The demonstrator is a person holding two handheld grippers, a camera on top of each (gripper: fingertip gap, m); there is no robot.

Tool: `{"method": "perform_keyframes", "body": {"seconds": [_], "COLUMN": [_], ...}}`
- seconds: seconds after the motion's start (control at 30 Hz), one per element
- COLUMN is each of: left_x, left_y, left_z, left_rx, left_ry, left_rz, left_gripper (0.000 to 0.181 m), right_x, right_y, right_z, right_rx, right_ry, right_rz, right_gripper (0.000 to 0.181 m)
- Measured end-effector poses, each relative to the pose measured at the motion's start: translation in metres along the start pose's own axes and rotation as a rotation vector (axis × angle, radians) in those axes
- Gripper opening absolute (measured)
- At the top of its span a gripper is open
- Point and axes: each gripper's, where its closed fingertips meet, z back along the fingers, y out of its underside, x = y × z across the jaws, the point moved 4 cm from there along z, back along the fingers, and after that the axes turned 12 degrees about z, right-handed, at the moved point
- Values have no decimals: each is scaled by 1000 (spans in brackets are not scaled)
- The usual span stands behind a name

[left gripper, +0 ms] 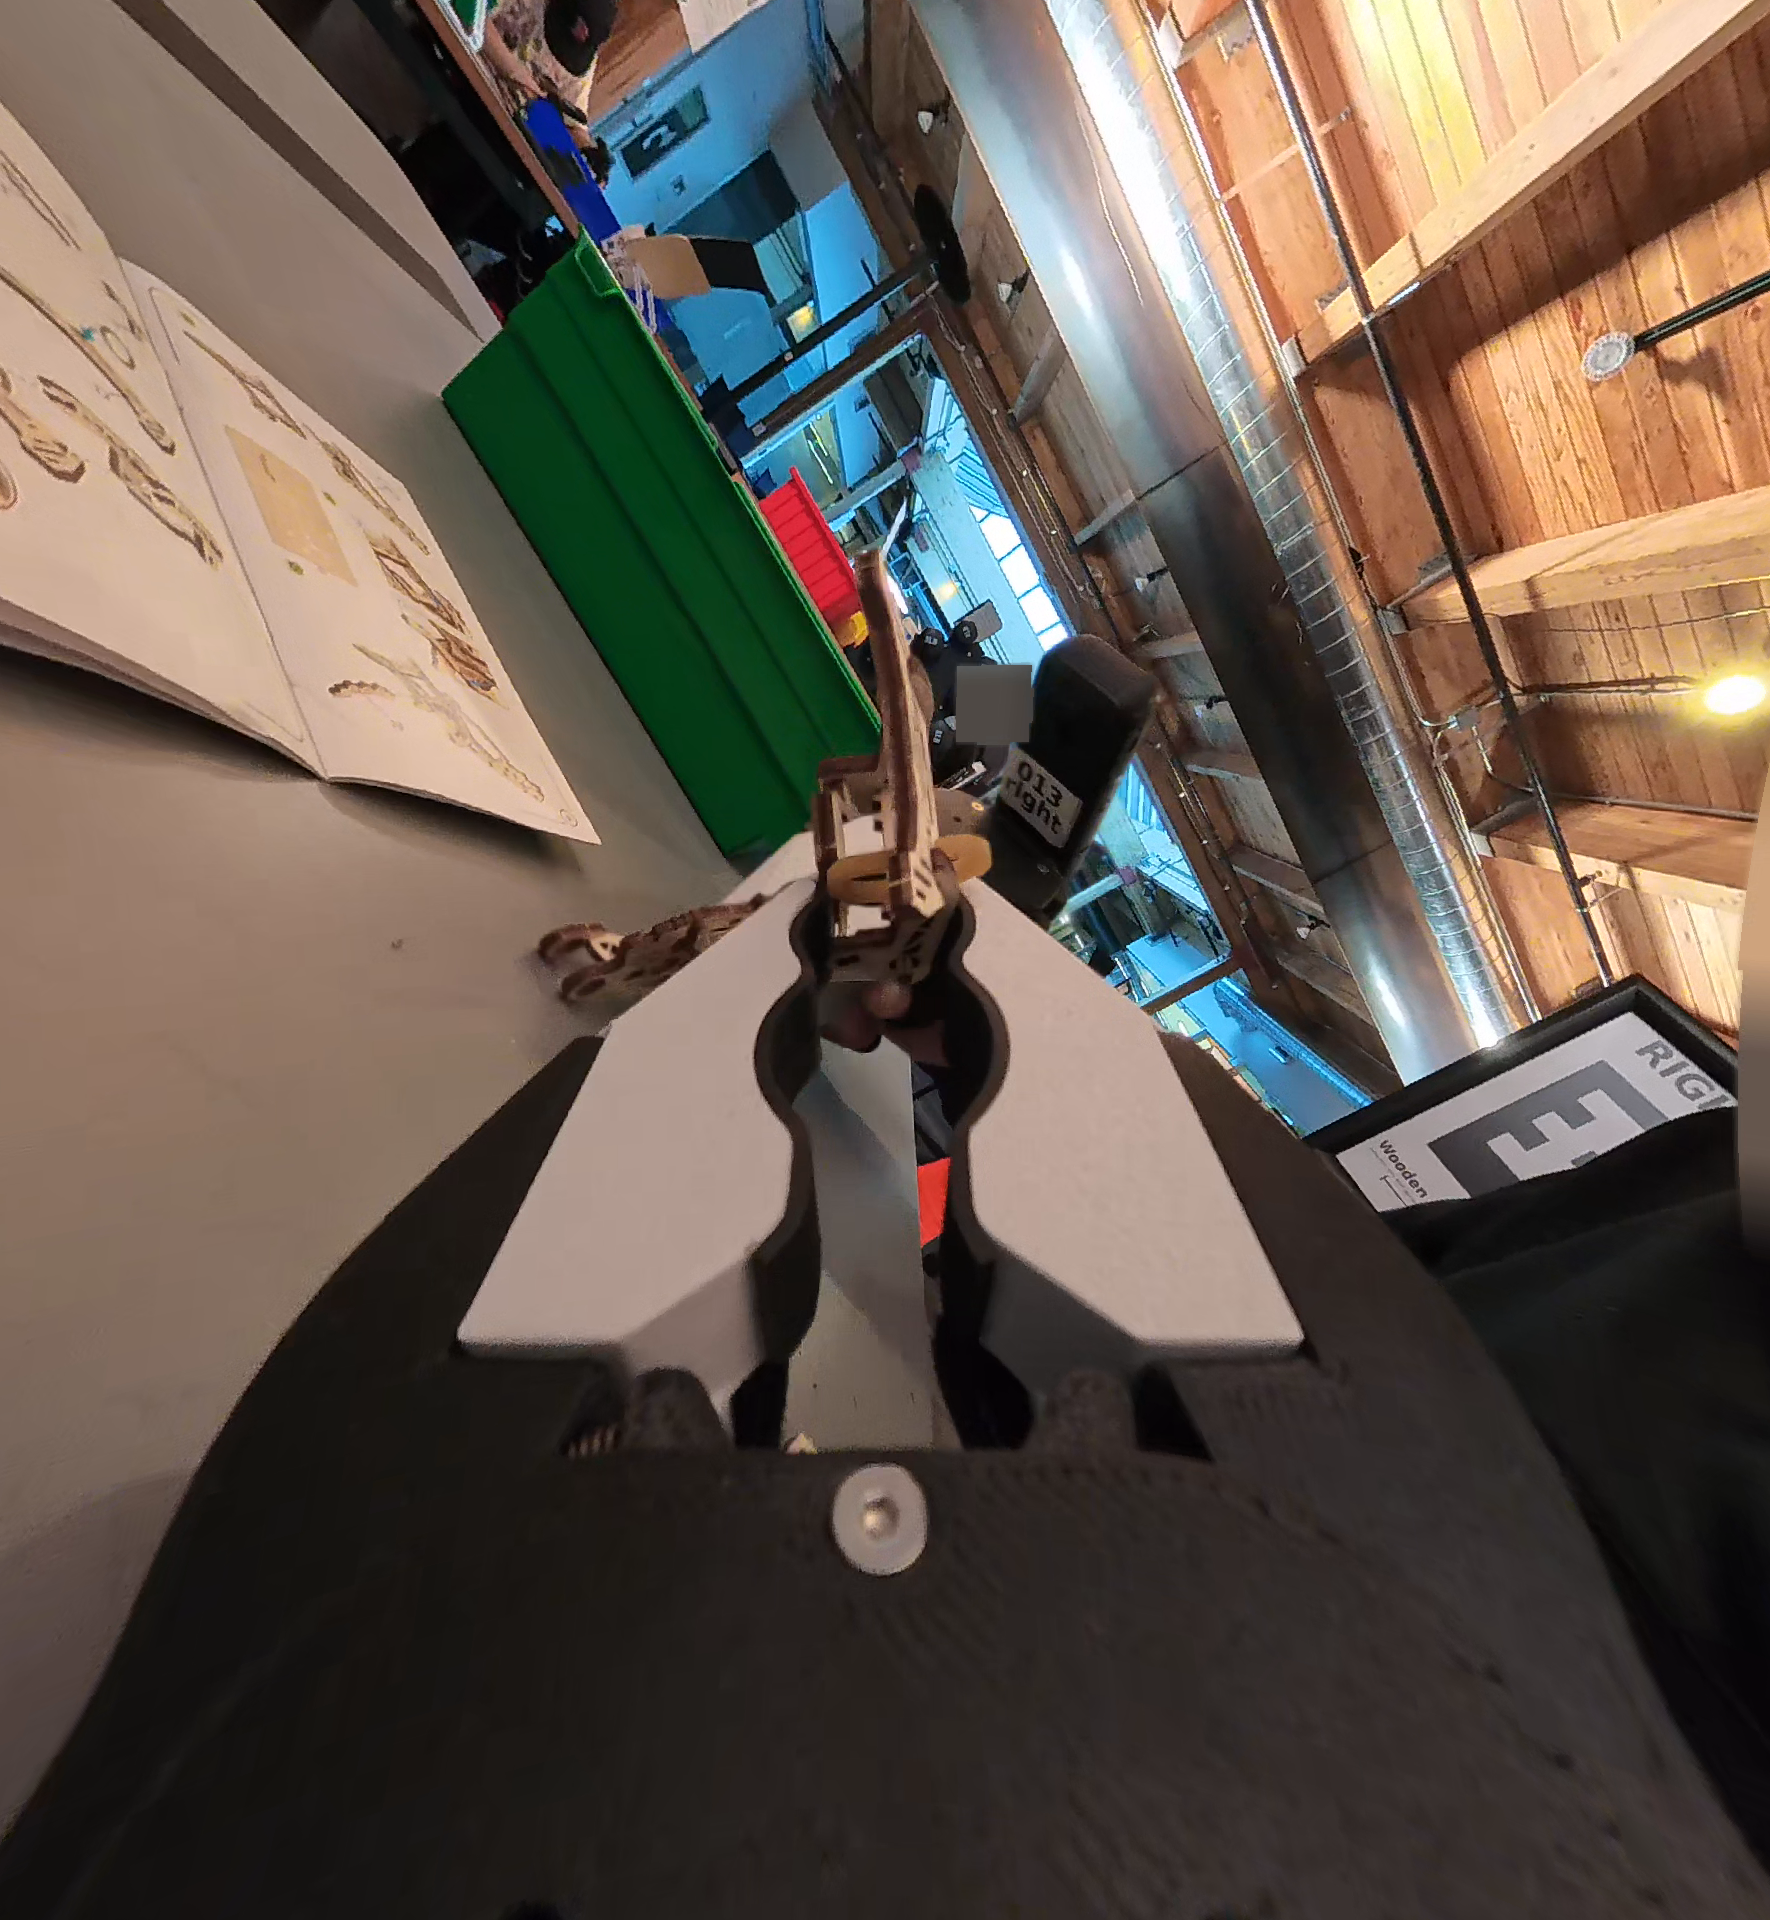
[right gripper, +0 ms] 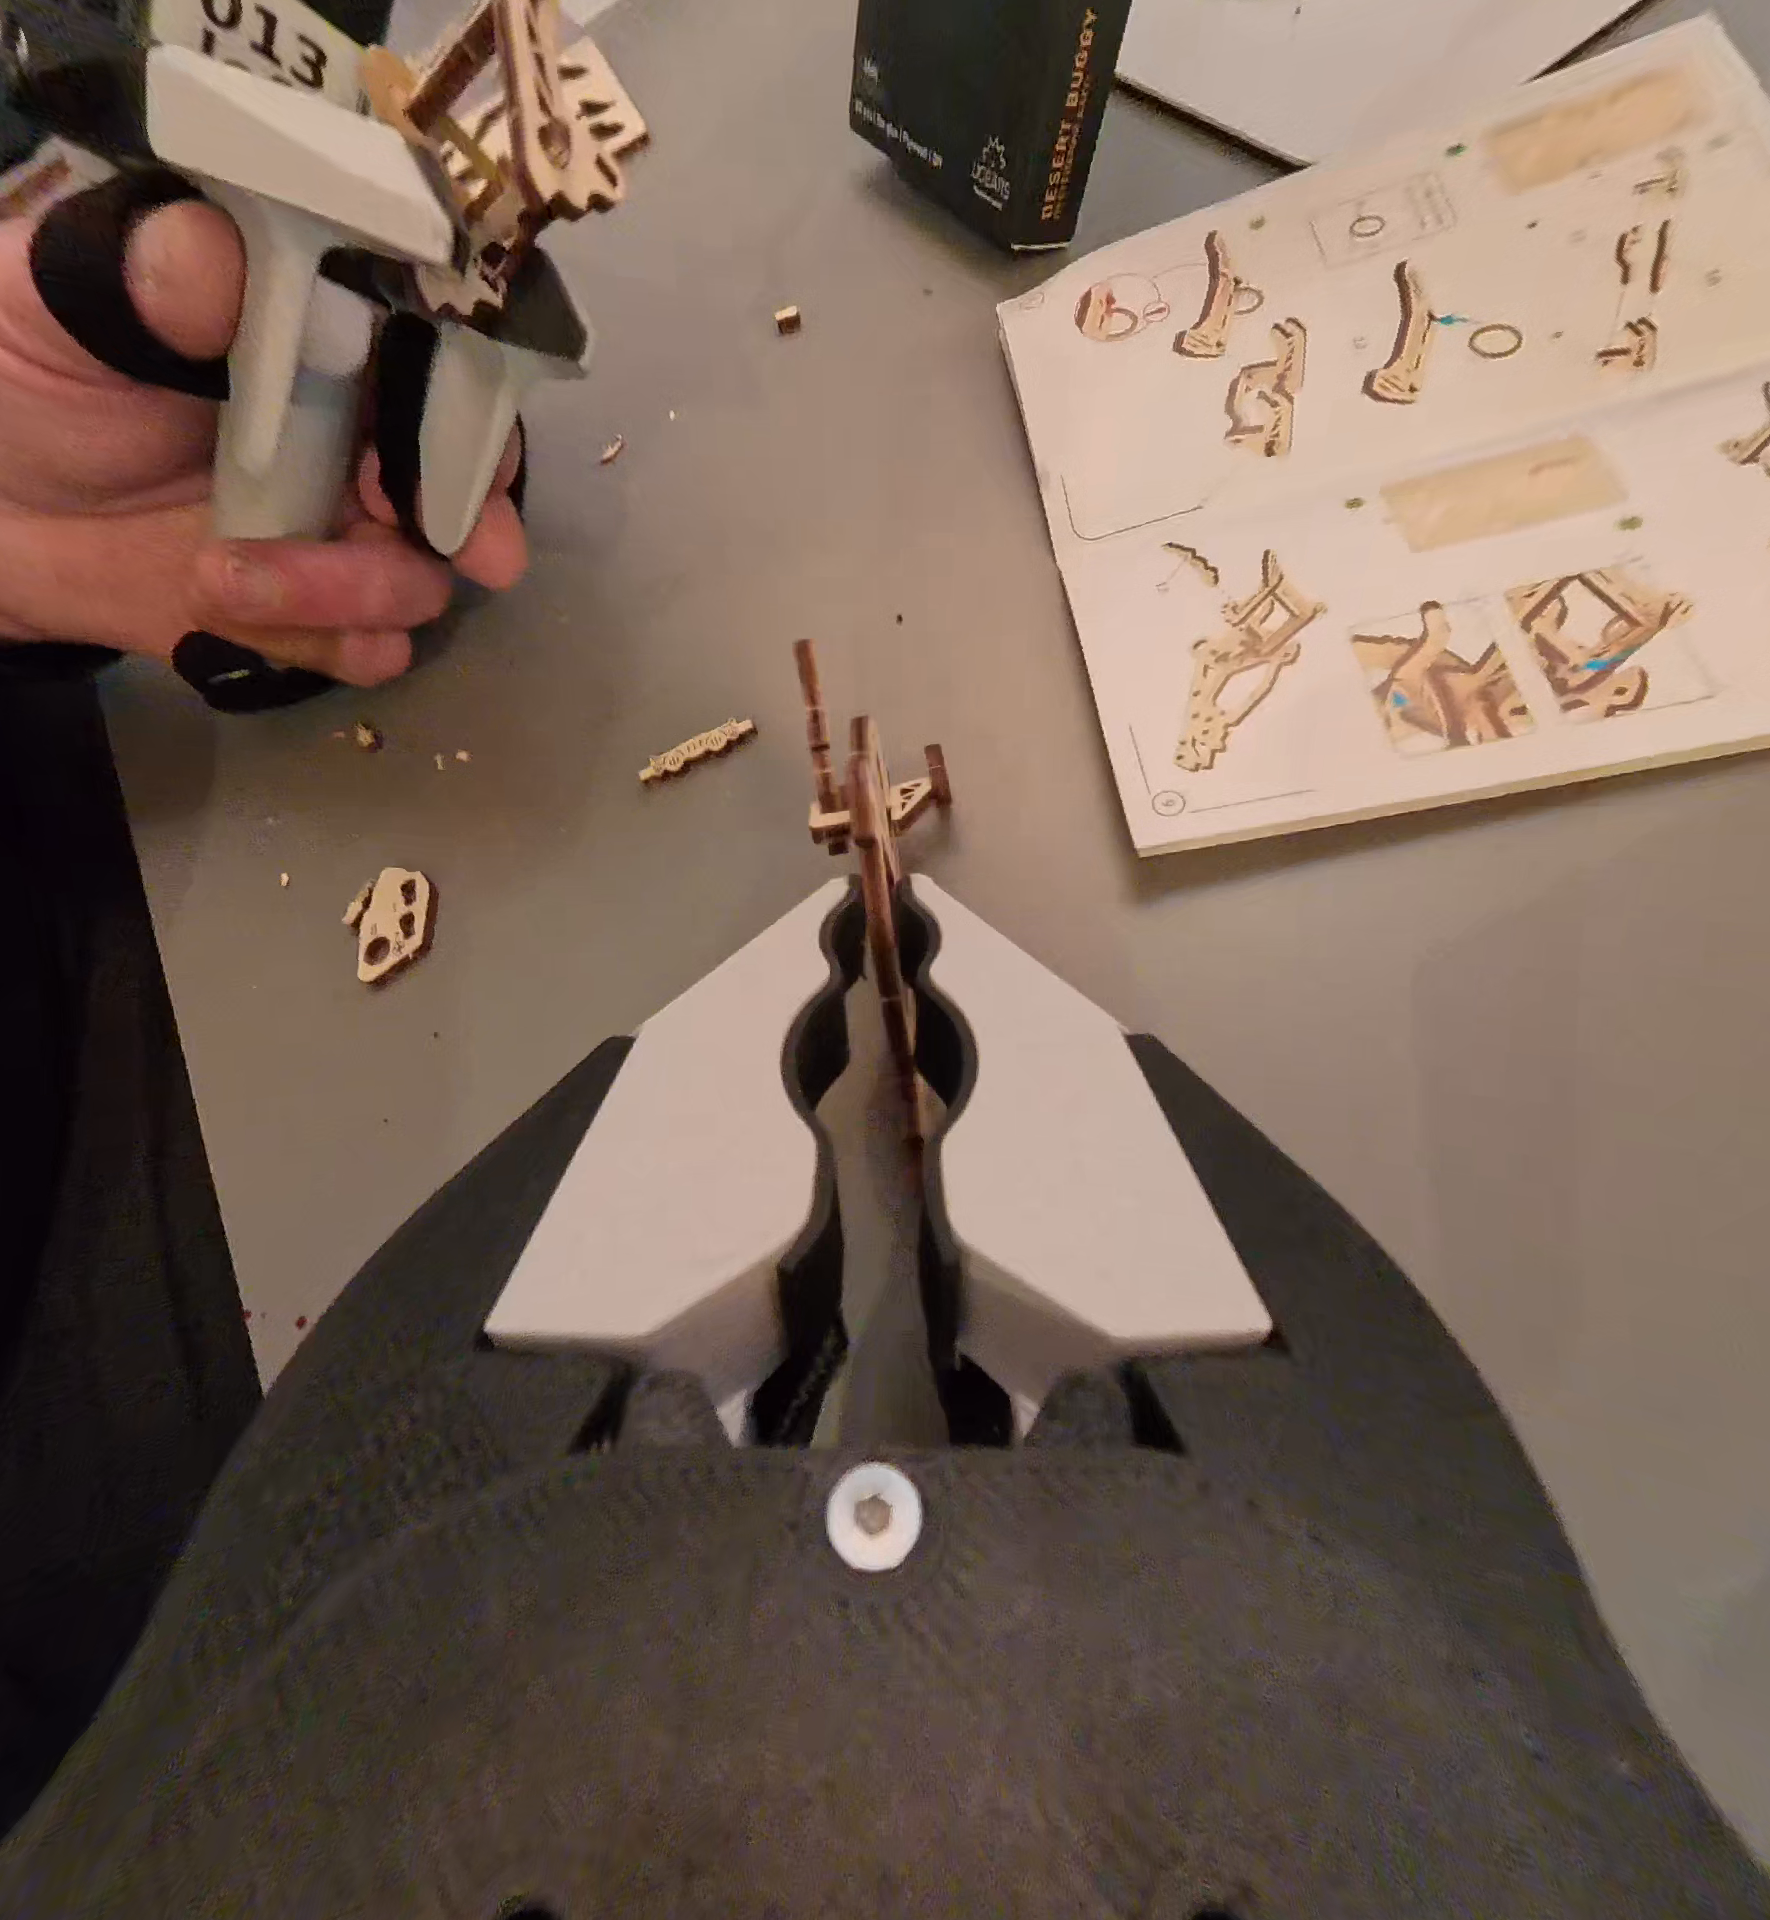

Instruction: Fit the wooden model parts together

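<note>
My left gripper (left gripper: 881, 894) is shut on a small wooden frame assembly (left gripper: 886, 790) and holds it tilted in the air above the grey table (left gripper: 133, 1039). It shows at the top left of the right wrist view (right gripper: 496, 270), in a person's hand (right gripper: 81, 468), with the assembly (right gripper: 522, 135) sticking out. My right gripper (right gripper: 879, 883) is shut on a flat wooden part (right gripper: 865, 790) seen edge-on, with short cross pieces at its tip, above the table (right gripper: 1380, 1039). The right gripper's black body (left gripper: 1068, 748) sits just behind the left one's assembly.
An open instruction booklet (right gripper: 1432, 468) lies to the right. A dark box (right gripper: 985, 114) stands at the back. Loose wooden pieces (right gripper: 393, 925), a thin strip (right gripper: 699, 750) and crumbs lie on the table. A green bin (left gripper: 652, 582) and another wooden piece (left gripper: 642, 951) show in the left wrist view. My hands' fingertips stand some 11 cm from each other.
</note>
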Motion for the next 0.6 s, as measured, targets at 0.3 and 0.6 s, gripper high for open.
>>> {"method": "perform_keyframes", "body": {"seconds": [0.3,0.6], "left_x": [0,-21], "left_y": [2,10], "left_z": [-2,-6], "left_rx": [8,50], "left_ry": [0,65], "left_rz": [2,-81], "left_gripper": [15,16], "right_x": [-1,34], "right_y": [-2,-66], "right_z": [3,36], "right_rx": [4,-184], "right_ry": [13,67], "right_rz": [38,134], "right_gripper": [22,30]}}
